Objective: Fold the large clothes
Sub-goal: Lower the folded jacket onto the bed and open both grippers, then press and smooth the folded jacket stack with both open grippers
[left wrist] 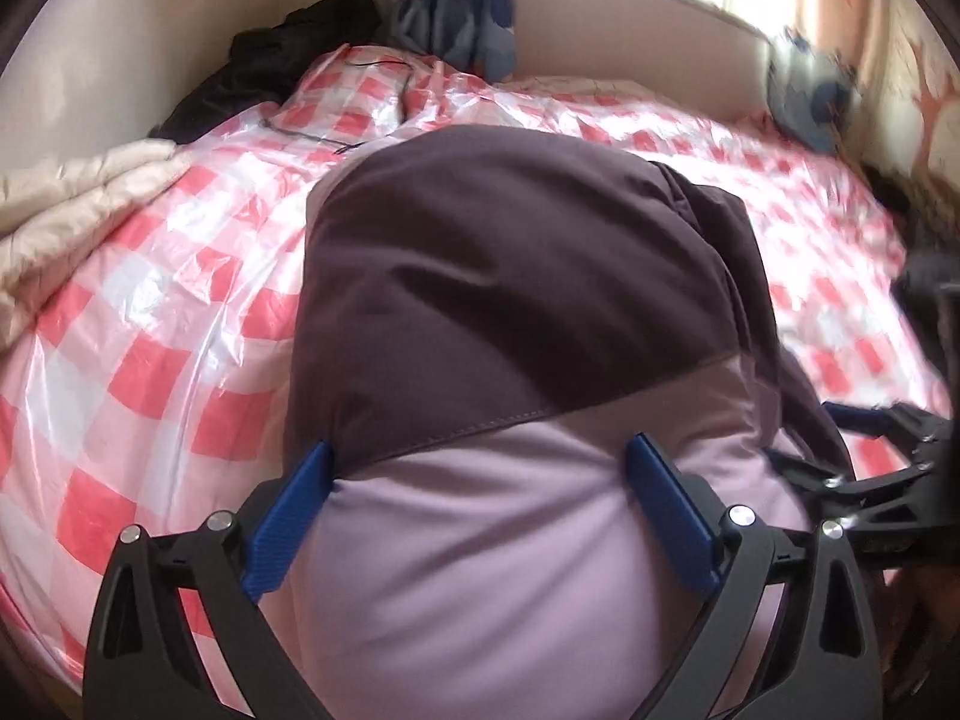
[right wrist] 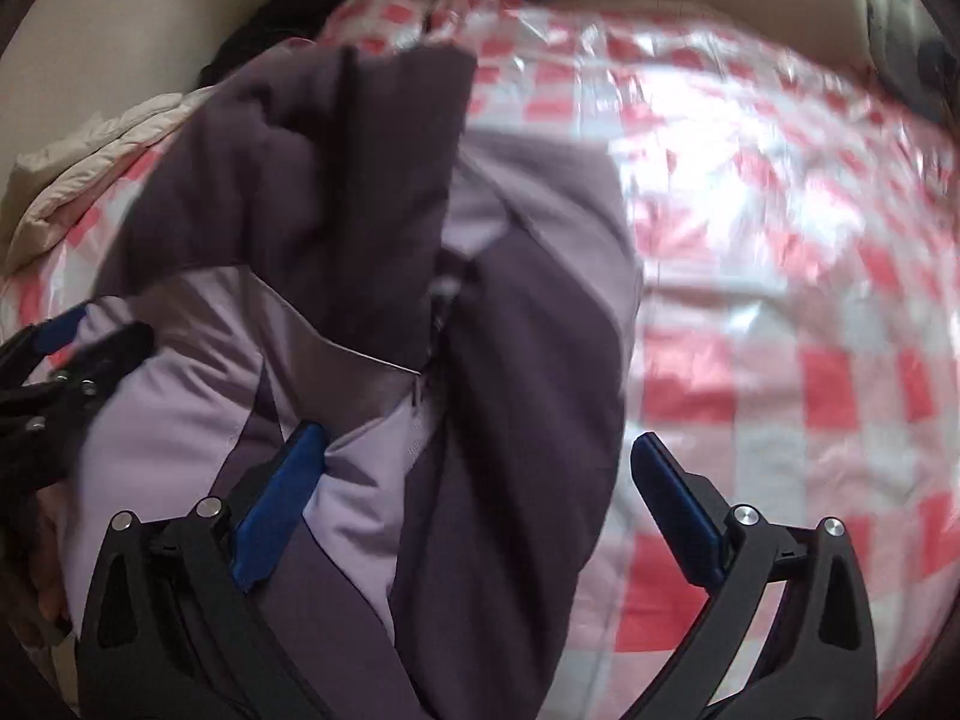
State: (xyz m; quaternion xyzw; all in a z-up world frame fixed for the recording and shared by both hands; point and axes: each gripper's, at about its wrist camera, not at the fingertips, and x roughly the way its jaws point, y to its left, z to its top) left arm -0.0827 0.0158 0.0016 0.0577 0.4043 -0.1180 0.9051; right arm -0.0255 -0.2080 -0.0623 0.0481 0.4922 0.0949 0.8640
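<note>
A puffy jacket in dark purple and lilac lies bunched on a bed under a red-and-white checked plastic sheet. My left gripper stands wide open over the jacket's near lilac part, which bulges up between the blue pads. In the right wrist view the jacket fills the left half. My right gripper is open astride its right edge, with the left pad against lilac cloth and the right pad over the sheet. Each gripper shows at the edge of the other's view: right gripper, left gripper.
A beige quilt lies folded at the bed's left edge. Dark clothes are heaped at the back left by the wall, and blue cloth hangs by the window. A thin black cable runs across the far sheet.
</note>
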